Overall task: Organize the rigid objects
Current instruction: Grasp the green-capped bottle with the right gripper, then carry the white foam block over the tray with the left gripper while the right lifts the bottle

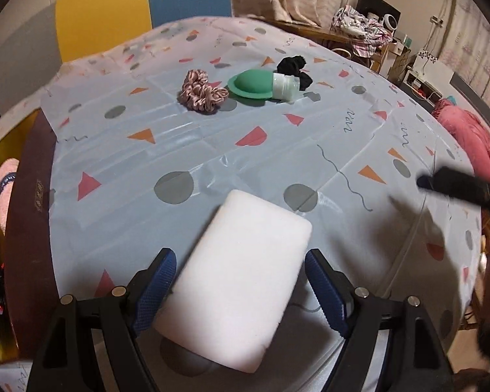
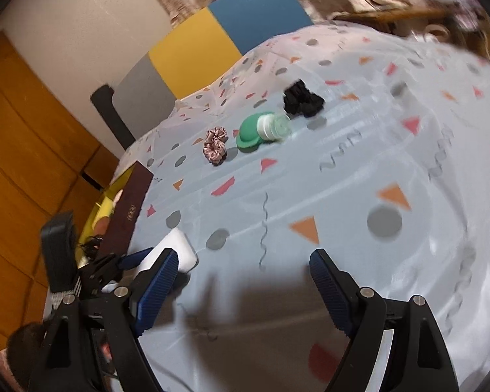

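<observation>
I am bracketing the white block (image 1: 235, 281) with my left gripper (image 1: 240, 290), jaws wide, right pad not touching. It lies on the table (image 1: 277, 150) between them; looks light, stiff, smooth, so I am taking the long sides. My right gripper (image 2: 243, 289) is hanging wide and empty.

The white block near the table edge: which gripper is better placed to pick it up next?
Left. The left gripper is open with the white block already between its fingers. The right gripper is open over bare tablecloth, beside the block.
</observation>
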Demonstrator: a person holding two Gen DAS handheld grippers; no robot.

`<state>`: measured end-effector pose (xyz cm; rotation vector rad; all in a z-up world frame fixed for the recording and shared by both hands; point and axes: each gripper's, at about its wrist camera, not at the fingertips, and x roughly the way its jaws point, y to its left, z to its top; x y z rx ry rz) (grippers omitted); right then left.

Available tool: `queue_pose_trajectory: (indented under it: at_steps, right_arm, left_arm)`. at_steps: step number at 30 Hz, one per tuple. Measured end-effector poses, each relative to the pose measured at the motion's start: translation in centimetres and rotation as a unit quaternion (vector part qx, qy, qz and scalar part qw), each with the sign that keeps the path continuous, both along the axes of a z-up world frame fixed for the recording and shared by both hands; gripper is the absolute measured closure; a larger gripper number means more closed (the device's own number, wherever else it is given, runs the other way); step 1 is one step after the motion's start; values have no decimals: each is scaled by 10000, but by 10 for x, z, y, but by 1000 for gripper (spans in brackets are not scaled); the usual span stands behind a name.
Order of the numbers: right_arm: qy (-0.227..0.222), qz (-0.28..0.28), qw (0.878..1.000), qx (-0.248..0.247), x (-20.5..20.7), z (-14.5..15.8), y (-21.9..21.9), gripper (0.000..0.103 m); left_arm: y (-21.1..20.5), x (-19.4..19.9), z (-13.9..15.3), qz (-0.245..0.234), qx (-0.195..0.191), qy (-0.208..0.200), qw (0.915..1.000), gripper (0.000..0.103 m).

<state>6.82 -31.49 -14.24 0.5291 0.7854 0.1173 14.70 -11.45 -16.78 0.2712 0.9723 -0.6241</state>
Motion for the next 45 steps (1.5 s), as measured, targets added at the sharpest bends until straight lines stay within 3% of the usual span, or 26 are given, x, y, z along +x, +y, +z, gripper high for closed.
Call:
queue_pose_trajectory:
  at_steps: [4,8,13,17,24,29,32,41,45]
  right_arm:
    - [-56,221,9981,-564,30,12,1,20]
    - [-39,532,9928,-1068,79,20,1,20]
    - [26,888,9789,-1842,142,22,12,20]
    - [248,1107,9633,-2433,190,10,20,20]
    - [725,1457,9430,-2901,232,-22,26,20]
    - [607,1412,9536,-2590,239,-30,19,28]
    - [496,1399,9537,-2617,233,-30,22,32]
    - [263,1179,9664,-2269,187,-15,25,47]
    - [260,975,9786,-1795,157,-9,19,49]
  left_arm:
    - [2,-11,-2,-8,-98,-298,9995,26]
    - [14,-7,-1,131,-459,-238,9986,35]
    - [15,-7,-2,147,-583,-226,9979,35]
    - [12,-10,-4,136,-481,-338,9982,35]
    - [22,-6,-4,160,-844,-226,9960,35]
    - [19,-8,-5,153,-778,-300,9964,35]
    - [21,-7,-5,159,-850,-276,9959,35]
    - [20,-7,-6,159,-829,-287,9960,35]
    - [20,-6,-6,159,-832,-283,9960,35]
